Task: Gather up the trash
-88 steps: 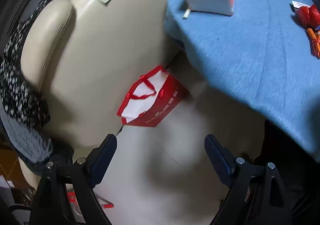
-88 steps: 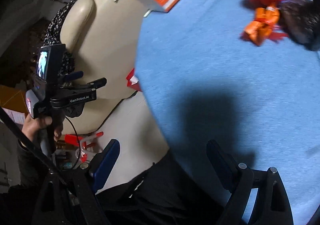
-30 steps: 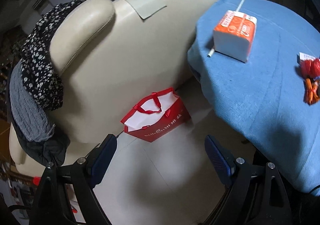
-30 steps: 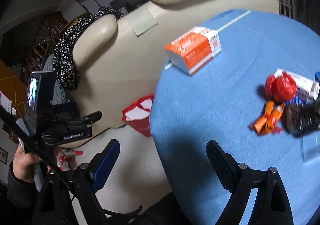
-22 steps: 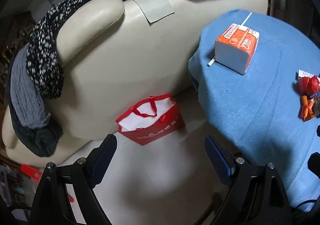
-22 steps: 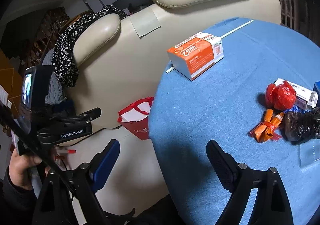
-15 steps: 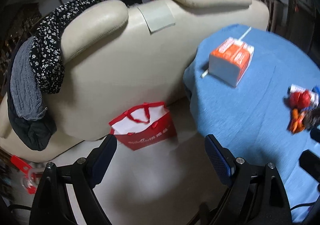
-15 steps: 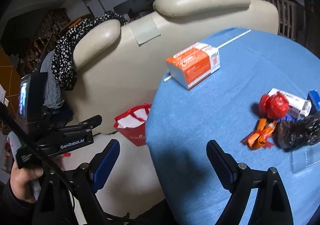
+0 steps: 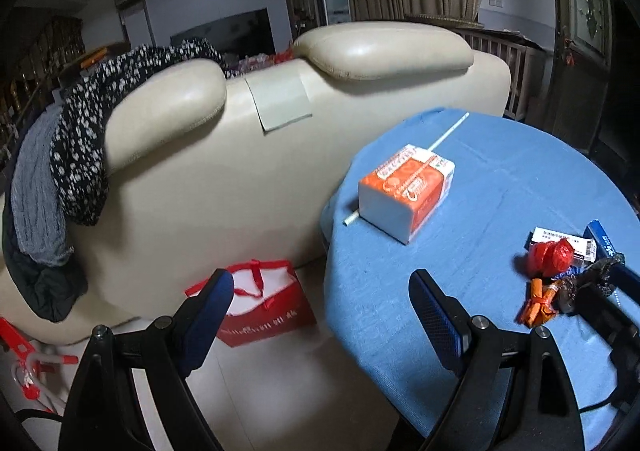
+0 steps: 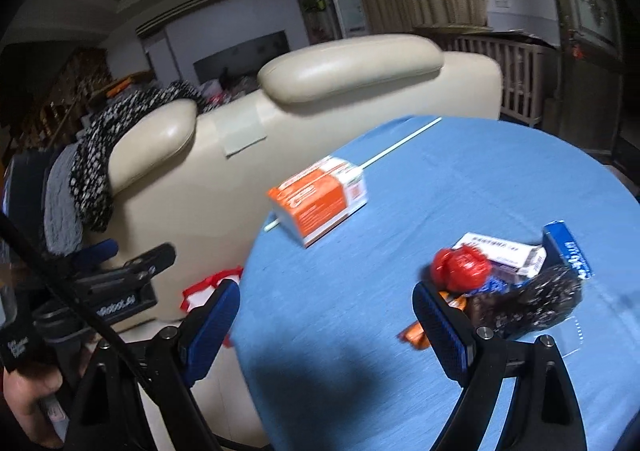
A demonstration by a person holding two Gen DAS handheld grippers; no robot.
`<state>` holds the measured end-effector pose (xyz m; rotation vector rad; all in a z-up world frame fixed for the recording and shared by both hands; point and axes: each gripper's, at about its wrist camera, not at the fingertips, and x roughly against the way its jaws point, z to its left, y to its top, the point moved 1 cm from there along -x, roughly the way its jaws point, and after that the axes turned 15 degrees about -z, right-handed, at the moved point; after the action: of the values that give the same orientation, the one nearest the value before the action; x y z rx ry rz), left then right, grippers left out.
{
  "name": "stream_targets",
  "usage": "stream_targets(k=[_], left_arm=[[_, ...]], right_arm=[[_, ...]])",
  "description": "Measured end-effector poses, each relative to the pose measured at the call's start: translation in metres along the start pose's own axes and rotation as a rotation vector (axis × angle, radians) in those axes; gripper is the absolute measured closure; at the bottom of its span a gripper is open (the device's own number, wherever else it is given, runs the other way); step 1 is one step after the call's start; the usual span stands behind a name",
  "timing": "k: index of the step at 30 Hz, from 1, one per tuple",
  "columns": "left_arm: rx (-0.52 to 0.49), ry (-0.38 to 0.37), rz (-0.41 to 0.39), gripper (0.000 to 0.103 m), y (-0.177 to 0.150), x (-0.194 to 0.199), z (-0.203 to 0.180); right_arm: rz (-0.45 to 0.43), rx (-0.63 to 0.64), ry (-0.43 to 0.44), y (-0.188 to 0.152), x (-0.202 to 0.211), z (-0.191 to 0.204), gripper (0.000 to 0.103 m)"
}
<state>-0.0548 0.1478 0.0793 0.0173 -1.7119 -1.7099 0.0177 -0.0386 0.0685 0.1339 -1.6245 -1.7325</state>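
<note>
- Cream leather sofa, its back just beside the round table in blue cloth.
- Red paper gift bag on the floor between sofa and table.
- Orange-and-white tissue pack on the table's sofa side.
- Trash near the table's right edge: red crumpled wrapper, dark crumpled bag, orange wrapper.
- Left gripper spread wide, empty, over the table's edge.
- Right gripper spread wide, empty, above the table.

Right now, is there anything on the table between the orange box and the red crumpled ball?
No. Between the orange box and the red crumpled ball there is only bare blue tablecloth, in both wrist views.
</note>
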Motion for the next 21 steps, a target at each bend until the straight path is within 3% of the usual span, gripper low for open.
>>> stream_targets(k=[6,11,16,21], left_arm=[[0.004,-0.007,0.003,0.014,0.0,-0.008,-0.005],[-0.034,-0.047,0.043,0.014,-0.01,-0.017,-0.02],[-0.066,-0.086,0.073,0.014,-0.019,-0.026,-0.038],[-0.072,-0.074,0.045,0.014,-0.014,-0.027,-0.044]], right_arm=[[-0.02,-0.01,-0.058,0.004,0.003,-0.022,0.013],[0.043,-0.023,-0.08,-0.012,0.0,-0.044,0.013],[0.109,-0.056,-0.158,-0.036,0.005,-0.081,0.013],[0.13,-0.124,-0.172,-0.039,-0.001,-0.1,0.013]])
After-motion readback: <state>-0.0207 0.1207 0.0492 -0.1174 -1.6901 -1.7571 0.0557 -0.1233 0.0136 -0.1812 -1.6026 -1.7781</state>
